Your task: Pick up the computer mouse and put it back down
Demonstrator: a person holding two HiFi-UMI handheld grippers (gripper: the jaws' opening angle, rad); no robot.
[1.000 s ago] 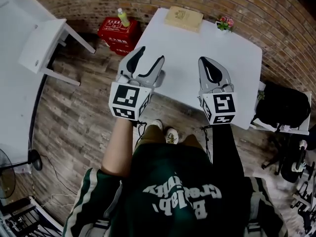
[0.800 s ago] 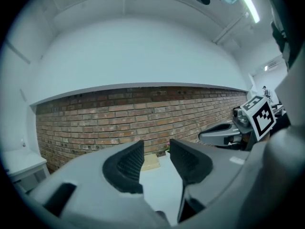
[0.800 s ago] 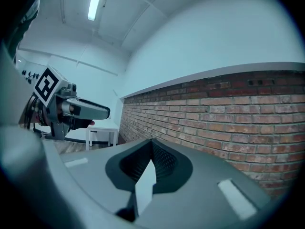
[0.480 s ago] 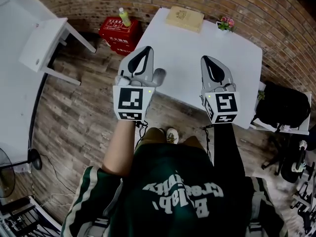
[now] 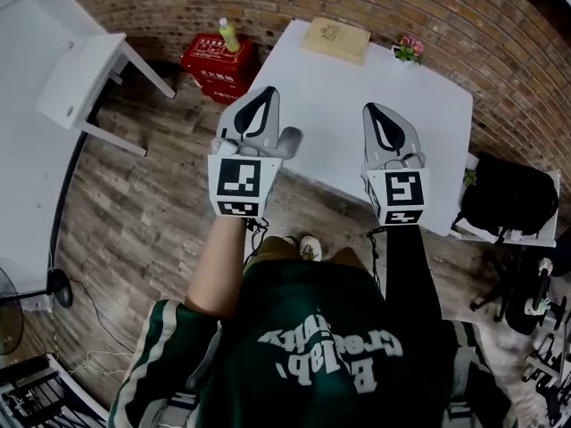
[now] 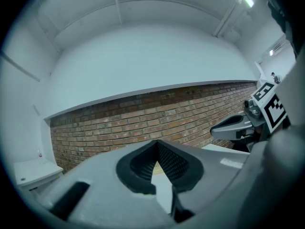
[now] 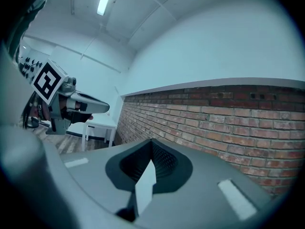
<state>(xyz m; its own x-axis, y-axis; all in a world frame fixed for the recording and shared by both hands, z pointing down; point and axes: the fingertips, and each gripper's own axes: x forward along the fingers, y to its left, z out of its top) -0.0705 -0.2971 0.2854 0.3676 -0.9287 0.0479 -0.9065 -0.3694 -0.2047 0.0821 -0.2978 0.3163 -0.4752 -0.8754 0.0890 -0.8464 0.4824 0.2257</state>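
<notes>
A small grey computer mouse (image 5: 288, 139) lies on the white table (image 5: 375, 69) near its front left edge. It sits just to the right of my left gripper (image 5: 265, 94), partly hidden by the gripper's body, not between the jaws. The left gripper is shut, and in the left gripper view its jaws (image 6: 157, 146) meet with nothing between them. My right gripper (image 5: 376, 109) hovers over the table's front right part, also shut and empty (image 7: 151, 146). Both grippers point level toward the brick wall.
A tan book (image 5: 334, 36) and a small pot of flowers (image 5: 409, 46) sit at the table's far edge. A red crate (image 5: 217, 59) with a bottle (image 5: 227, 32) stands on the floor to the left, beside a white bench (image 5: 80, 78). A black chair (image 5: 508, 193) stands to the right.
The left gripper's jaws have closed from wide open to shut, with the mouse left outside them, and the gripper rose slightly. The right gripper has stayed put.
</notes>
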